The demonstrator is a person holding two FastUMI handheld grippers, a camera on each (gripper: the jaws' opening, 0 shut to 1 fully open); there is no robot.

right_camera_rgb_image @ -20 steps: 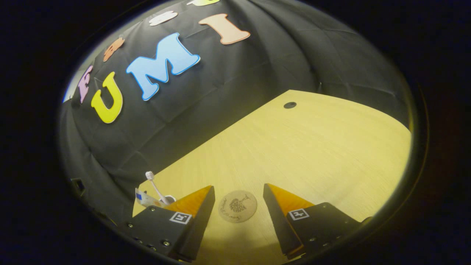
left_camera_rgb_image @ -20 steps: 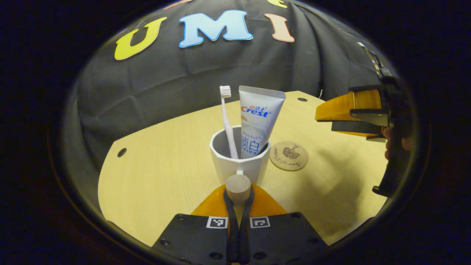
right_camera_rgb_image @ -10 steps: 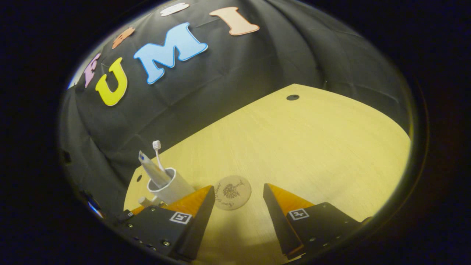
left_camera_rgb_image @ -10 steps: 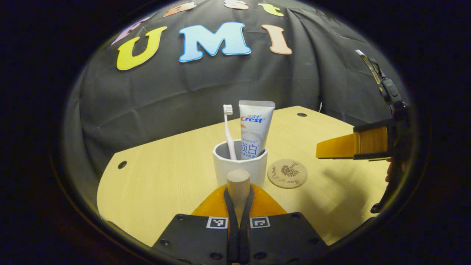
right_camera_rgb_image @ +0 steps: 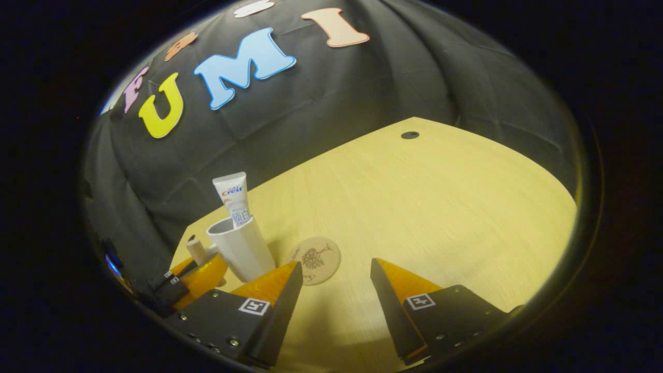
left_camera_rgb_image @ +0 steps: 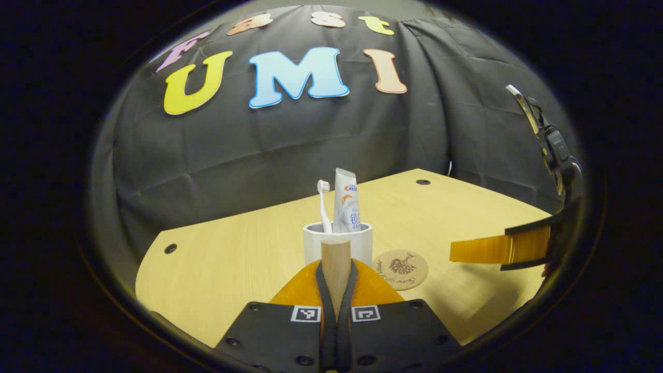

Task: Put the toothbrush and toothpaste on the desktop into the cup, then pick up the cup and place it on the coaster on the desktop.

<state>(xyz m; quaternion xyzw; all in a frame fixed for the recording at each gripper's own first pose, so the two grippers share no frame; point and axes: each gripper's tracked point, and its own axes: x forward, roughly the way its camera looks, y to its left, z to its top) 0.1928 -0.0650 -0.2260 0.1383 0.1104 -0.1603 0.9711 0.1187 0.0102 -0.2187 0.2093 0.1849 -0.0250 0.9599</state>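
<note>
A white cup [left_camera_rgb_image: 337, 241] with a wooden peg handle [left_camera_rgb_image: 335, 261] stands upright, holding a toothbrush [left_camera_rgb_image: 323, 204] and a toothpaste tube [left_camera_rgb_image: 345, 202]. My left gripper [left_camera_rgb_image: 336, 274] is shut on that handle. The round cork coaster [left_camera_rgb_image: 400, 268] lies on the desktop just right of the cup. In the right gripper view, the cup [right_camera_rgb_image: 242, 248] with the tube [right_camera_rgb_image: 233, 199] sits left of the coaster [right_camera_rgb_image: 313, 259]. The right gripper [right_camera_rgb_image: 335, 269] hovers open above the desktop near the coaster, nothing between its fingers. The cup's base is hidden behind a finger.
The pale wooden desktop [left_camera_rgb_image: 222, 259] has small dark holes near its corners [left_camera_rgb_image: 170, 248] and ends at the black cloth wall. The right gripper [left_camera_rgb_image: 500, 248] and the hand holding it hang at the right of the left gripper view.
The cup in my left gripper has come upright and nearer the coaster. My left gripper's view has levelled out. The right gripper has sunk lower at the right.
</note>
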